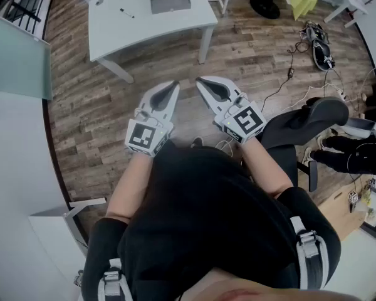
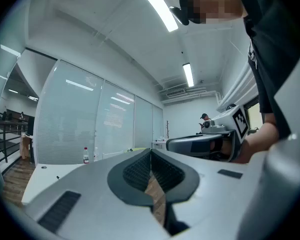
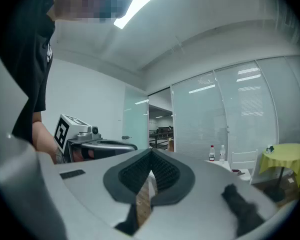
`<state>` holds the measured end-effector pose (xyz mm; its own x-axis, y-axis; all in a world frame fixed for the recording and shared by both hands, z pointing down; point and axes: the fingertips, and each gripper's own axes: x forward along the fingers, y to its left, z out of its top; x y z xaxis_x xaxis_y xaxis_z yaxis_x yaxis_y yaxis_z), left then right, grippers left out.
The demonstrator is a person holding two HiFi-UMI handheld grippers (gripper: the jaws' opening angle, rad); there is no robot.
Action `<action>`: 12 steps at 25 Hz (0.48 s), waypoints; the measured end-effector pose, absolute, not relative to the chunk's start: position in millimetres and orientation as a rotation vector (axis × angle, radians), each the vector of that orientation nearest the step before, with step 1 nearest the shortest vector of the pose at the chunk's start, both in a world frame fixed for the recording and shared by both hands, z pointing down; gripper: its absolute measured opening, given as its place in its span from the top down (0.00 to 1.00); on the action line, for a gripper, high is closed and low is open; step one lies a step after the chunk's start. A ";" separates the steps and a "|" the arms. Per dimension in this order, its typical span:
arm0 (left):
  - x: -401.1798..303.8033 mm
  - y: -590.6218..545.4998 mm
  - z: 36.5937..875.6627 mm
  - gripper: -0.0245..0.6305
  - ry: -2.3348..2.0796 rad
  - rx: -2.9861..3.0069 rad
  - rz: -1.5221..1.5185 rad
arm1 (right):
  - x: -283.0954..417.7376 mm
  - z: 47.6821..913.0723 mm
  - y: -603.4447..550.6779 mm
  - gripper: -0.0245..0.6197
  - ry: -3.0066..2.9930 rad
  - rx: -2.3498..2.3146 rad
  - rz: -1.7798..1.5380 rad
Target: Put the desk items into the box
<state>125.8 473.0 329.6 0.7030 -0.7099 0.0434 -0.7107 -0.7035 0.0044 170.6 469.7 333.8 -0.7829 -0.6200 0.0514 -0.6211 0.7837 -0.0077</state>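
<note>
The left gripper (image 1: 169, 91) and the right gripper (image 1: 207, 85) are held side by side in front of the person's tummy, over the brown wooden floor (image 1: 100, 105). Both point to 12 o'clock. In the left gripper view, the left gripper's (image 2: 151, 154) two jaws are pressed together at the tips, and there is nothing between them. The right gripper's (image 3: 151, 156) jaws look the same in its own view: closed and empty.

The white desk (image 1: 144, 17) stands at 12 o'clock from the tips, well apart from them. Two things lie on it. One is a flat grey rectangle (image 1: 170, 2), just about straight ahead of both grippers. The other is a small thin dark stick, maybe a pen (image 1: 126, 12), a bit to the left at 11 o'clock. Its long side runs from 10 o'clock to 4 o'clock. It is too small to tell more.

I think the left gripper is a little nearer to the stick. First both grippers must get closer to the desk.

I cannot find a box for sure. A tan, cardboard-looking thing (image 1: 339, 213) sits at 4 o'clock, but I cannot tell what it is.
</note>
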 end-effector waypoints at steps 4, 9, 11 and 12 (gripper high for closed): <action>132.2 475.0 329.2 0.94 -1.196 2.879 0.054 | 177.5 334.8 470.5 0.94 -2.921 1.020 0.039; 130.5 475.8 328.3 0.94 -1.210 2.865 0.063 | 177.4 335.8 470.3 0.94 -2.919 1.015 0.088; 131.0 474.4 326.5 0.94 -1.212 2.861 0.064 | 178.2 335.6 468.2 0.94 -2.920 1.013 0.105; 131.7 473.5 325.2 0.94 -1.213 2.860 0.063 | 178.9 335.4 467.2 0.94 -2.920 1.011 0.109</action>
